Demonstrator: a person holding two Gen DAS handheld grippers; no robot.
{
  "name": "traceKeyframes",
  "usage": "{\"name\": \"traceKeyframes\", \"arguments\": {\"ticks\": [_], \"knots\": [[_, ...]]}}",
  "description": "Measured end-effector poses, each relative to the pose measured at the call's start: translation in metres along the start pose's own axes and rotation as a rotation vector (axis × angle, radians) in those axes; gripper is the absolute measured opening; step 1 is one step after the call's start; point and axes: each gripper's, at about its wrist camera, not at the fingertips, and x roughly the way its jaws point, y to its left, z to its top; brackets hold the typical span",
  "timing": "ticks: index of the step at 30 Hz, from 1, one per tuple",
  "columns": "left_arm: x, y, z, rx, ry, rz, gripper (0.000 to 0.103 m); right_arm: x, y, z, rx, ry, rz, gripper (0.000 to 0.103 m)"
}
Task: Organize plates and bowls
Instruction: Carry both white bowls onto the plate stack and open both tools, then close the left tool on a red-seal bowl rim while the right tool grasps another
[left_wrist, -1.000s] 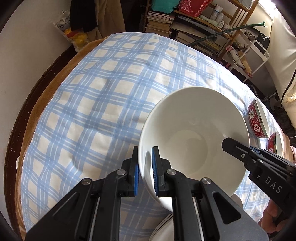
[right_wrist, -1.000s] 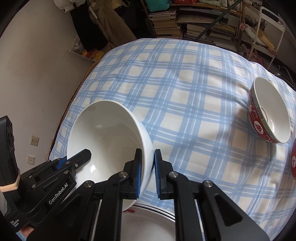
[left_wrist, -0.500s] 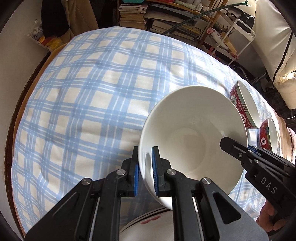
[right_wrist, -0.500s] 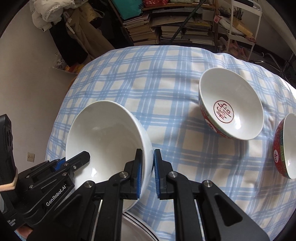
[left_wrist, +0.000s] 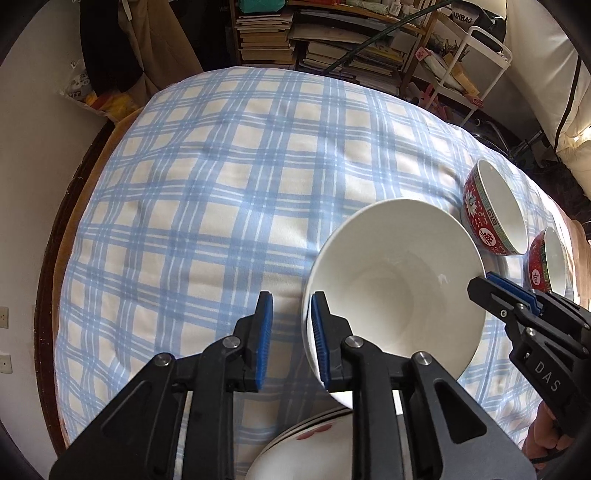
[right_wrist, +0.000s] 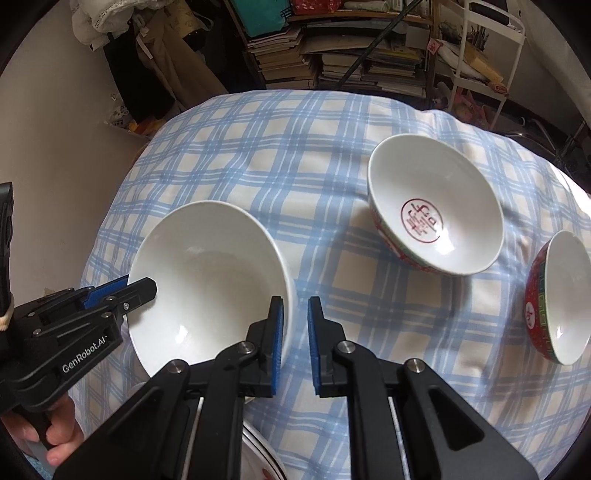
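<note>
A plain white bowl (left_wrist: 395, 291) rests on the blue checked tablecloth (left_wrist: 207, 192); it also shows in the right wrist view (right_wrist: 210, 288). My left gripper (left_wrist: 291, 339) is open, its right finger against the bowl's left rim. My right gripper (right_wrist: 295, 343) is open, its left finger at the bowl's right rim. Two red-patterned bowls (right_wrist: 436, 229) (right_wrist: 557, 299) sit to the right on the cloth; they also show in the left wrist view (left_wrist: 495, 218) (left_wrist: 550, 264). A white plate with a red mark (left_wrist: 314, 454) lies below the grippers, largely hidden.
Bookshelves with stacked books (left_wrist: 332, 40) and a white wire cart (left_wrist: 476, 62) stand beyond the table's far edge. A wall (left_wrist: 29, 166) runs along the left. The round table's wooden rim (left_wrist: 62, 229) shows at the left.
Both grippers opened and let go of the white bowl's rim. The bowl came down from above the plate onto the cloth.
</note>
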Motion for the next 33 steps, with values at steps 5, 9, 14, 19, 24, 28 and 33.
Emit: {"name": "traceKeyframes", "arguments": {"ticks": [5, 9, 14, 19, 24, 28, 33], "knots": [[-0.024, -0.014, 0.014, 0.049, -0.056, 0.057, 0.056, -0.026, -0.017, 0.01, -0.002, -0.048, -0.019, 0.035], [-0.042, -0.031, 0.028, 0.073, -0.092, 0.04, 0.072, -0.046, -0.037, 0.02, 0.002, -0.081, -0.042, 0.054], [-0.045, -0.064, 0.049, 0.09, -0.101, 0.011, 0.082, -0.064, -0.069, 0.032, 0.01, -0.133, -0.109, 0.065], [-0.032, -0.099, 0.065, 0.132, -0.088, -0.057, 0.082, -0.064, -0.095, 0.046, 0.012, -0.143, -0.155, 0.066], [-0.01, -0.124, 0.078, 0.122, -0.057, -0.067, 0.082, -0.055, -0.108, 0.058, -0.012, -0.136, -0.159, 0.066], [0.006, -0.136, 0.086, 0.13, -0.017, -0.077, 0.082, -0.043, -0.121, 0.065, 0.025, -0.097, -0.164, 0.065], [0.018, -0.151, 0.092, 0.157, -0.002, -0.071, 0.082, -0.023, -0.137, 0.07, 0.081, -0.055, -0.14, 0.052]]}}
